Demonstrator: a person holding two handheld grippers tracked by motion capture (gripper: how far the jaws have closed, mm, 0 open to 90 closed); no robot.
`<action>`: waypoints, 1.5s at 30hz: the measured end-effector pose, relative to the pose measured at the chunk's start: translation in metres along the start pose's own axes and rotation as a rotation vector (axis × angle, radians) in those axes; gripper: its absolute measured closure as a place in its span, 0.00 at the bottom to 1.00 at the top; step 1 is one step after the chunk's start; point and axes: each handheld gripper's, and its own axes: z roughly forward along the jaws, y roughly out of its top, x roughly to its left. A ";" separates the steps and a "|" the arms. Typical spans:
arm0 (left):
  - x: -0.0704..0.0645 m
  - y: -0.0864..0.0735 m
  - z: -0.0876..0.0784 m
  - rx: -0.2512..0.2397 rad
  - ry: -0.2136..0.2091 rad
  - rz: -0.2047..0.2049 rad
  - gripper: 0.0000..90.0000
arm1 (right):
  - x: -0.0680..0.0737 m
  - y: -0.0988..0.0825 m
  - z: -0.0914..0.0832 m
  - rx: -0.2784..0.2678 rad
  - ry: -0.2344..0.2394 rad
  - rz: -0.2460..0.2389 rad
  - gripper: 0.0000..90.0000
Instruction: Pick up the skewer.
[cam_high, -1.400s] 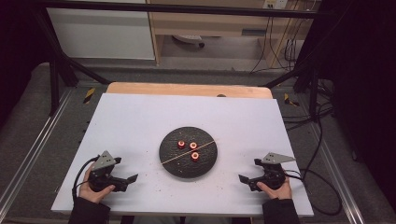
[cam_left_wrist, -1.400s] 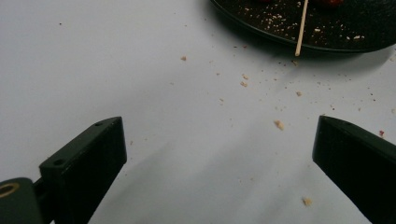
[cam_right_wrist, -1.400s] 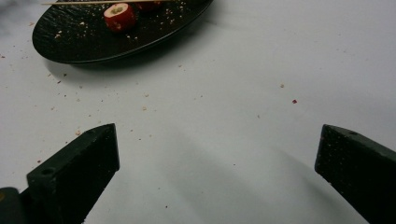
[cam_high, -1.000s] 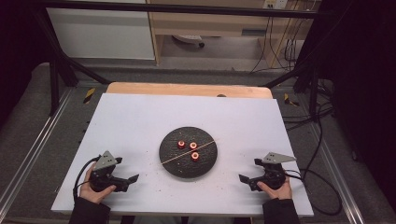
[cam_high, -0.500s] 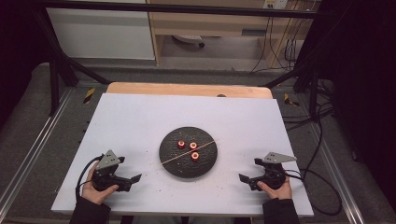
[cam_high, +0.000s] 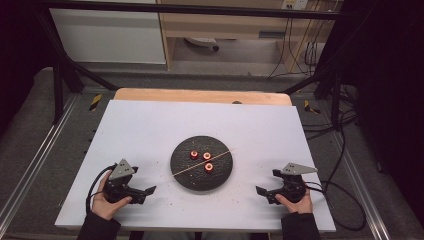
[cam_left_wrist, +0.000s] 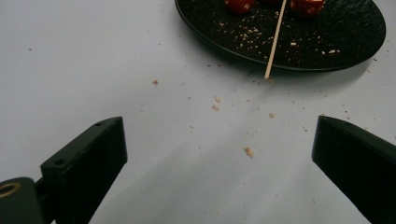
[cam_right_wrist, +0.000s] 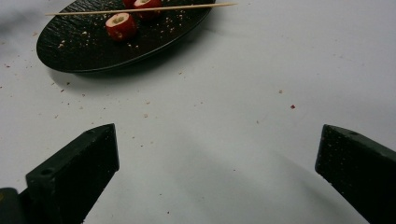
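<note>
A round black plate (cam_high: 186, 172) sits mid-table with three red sausage slices (cam_high: 207, 156) on it. A thin wooden skewer (cam_high: 200, 163) lies slanted across the plate, both ends past the rim. My left gripper (cam_high: 145, 192) rests on the table left of the plate, open, nothing between its jaws. At the plate's right my right gripper (cam_high: 263, 192) is open too, and empty. The left gripper view has the plate (cam_left_wrist: 327, 46) and the skewer's tip (cam_left_wrist: 268, 74) ahead. From the right gripper view, the plate (cam_right_wrist: 70, 46), a slice (cam_right_wrist: 117, 25) and the skewer (cam_right_wrist: 140, 9) lie ahead to the left.
Crumbs are scattered on the white table top (cam_high: 150, 130) around the plate. A bare wooden strip (cam_high: 200, 96) runs along the far edge. Cables (cam_high: 345, 195) trail off the right side. Metal frame rails flank the table.
The left gripper has shifted slightly right toward the plate. The right gripper, plate and skewer have stayed put.
</note>
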 end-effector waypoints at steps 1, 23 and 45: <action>-0.001 0.001 0.001 0.003 0.001 0.003 0.03 | 0.000 0.000 0.000 -0.001 -0.001 0.001 0.00; -0.020 0.046 0.019 0.052 0.001 0.070 0.03 | 0.000 0.000 0.001 0.012 0.001 0.001 0.00; -0.040 0.081 0.060 0.165 -0.007 0.143 0.08 | 0.000 0.000 0.001 0.021 0.002 -0.005 0.01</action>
